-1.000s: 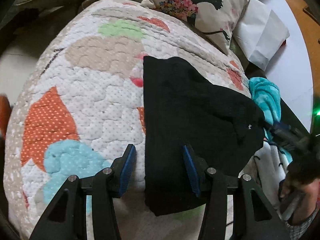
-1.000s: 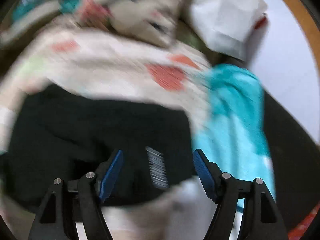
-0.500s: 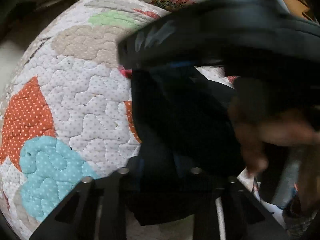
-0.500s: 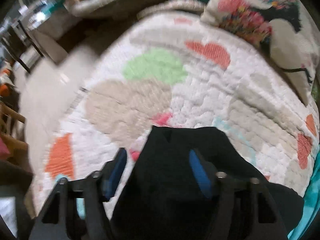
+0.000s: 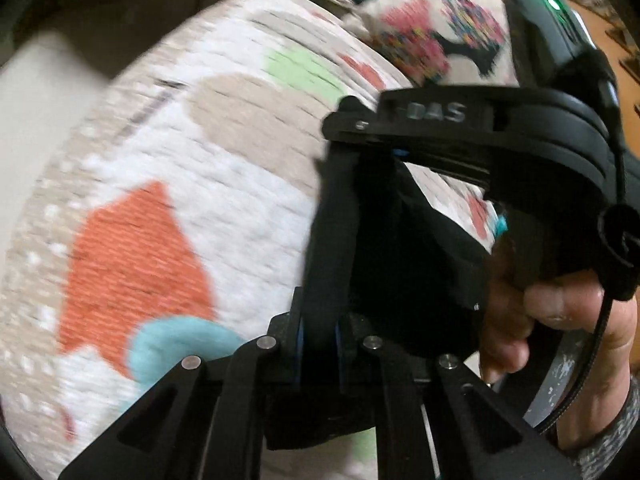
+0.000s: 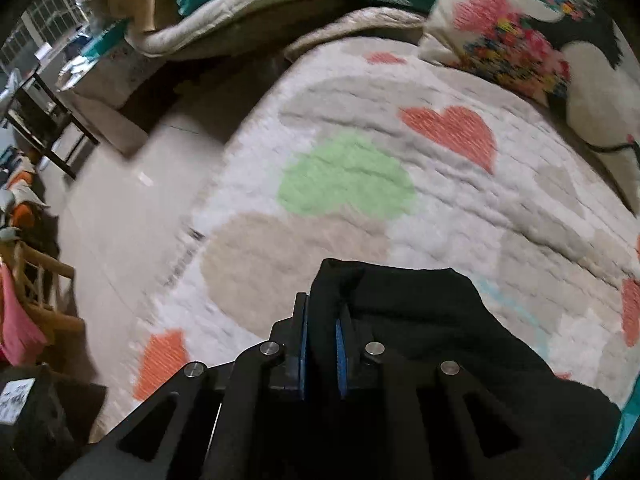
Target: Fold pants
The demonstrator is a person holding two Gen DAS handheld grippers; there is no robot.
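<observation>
The black pants (image 5: 400, 248) lie partly folded on a quilted bedspread (image 5: 160, 200) with coloured hearts. My left gripper (image 5: 319, 344) is shut on the near left edge of the pants. My right gripper (image 6: 321, 344) is shut on a far corner of the pants (image 6: 420, 312), which bunches up between its blue pads. In the left wrist view the right gripper's body (image 5: 480, 136) and the hand holding it cross above the pants, close to the left gripper.
A floral pillow (image 6: 540, 40) sits at the head of the bed on the right. Beyond the bed's left edge are the floor (image 6: 132, 184), a cushioned seat (image 6: 240, 12) and a dark table (image 6: 44, 120).
Both grippers were open a second ago and have shut on the pants. The right gripper swung from the pants' right side across to the far left corner, above the left gripper.
</observation>
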